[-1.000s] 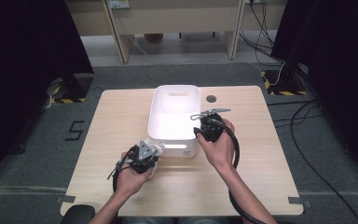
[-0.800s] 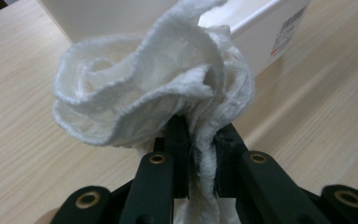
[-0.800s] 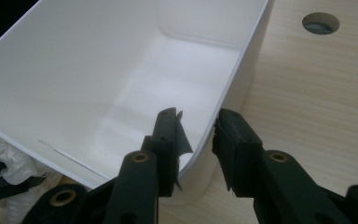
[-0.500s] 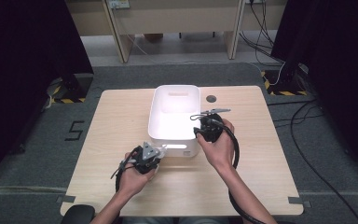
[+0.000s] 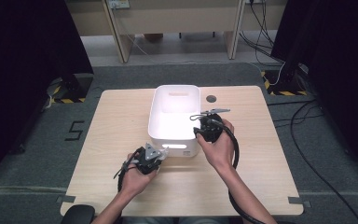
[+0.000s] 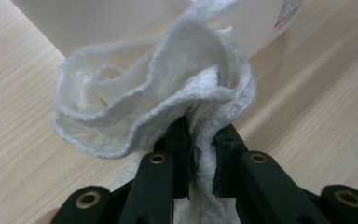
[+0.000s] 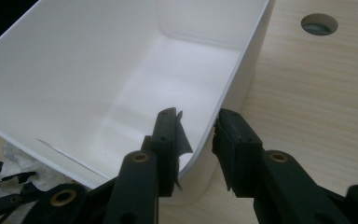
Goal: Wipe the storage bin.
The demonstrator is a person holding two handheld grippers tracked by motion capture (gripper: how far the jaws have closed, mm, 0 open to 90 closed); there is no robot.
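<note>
The left tool [image 6: 200, 154] has its two black jaws pressed together on a crumpled white cloth [image 6: 158, 102]; the fabric is pinched between the pads and blooms out above them in loose, ruffled folds, with a strand of it running down between the jaws; in the high view this left tool [image 5: 154, 156] sits in the person's left hand [image 5: 137, 175] just in front of the near wall of the white bin [image 5: 175, 100], the cloth [image 5: 163, 152] a small pale tuft at its tip, close against that wall; whether it touches the wall cannot be told.

The right tool [image 7: 196, 140] straddles the bin's rim at its near right corner; one jaw stands inside the white bin [image 7: 74, 84], the other outside, and the thin wall runs between them, the jaws closed in on it; in the high view the right tool [image 5: 205, 128] meets the bin's right edge, held by the right hand [image 5: 219, 147], its black cable looping back along the forearm.

The bin stands near the middle of the light wooden table [image 5: 102, 135], its inside bare and bright; a small round hole [image 5: 210, 99] in the tabletop lies just beyond the bin's far right corner; grey carpet surrounds the table.
</note>
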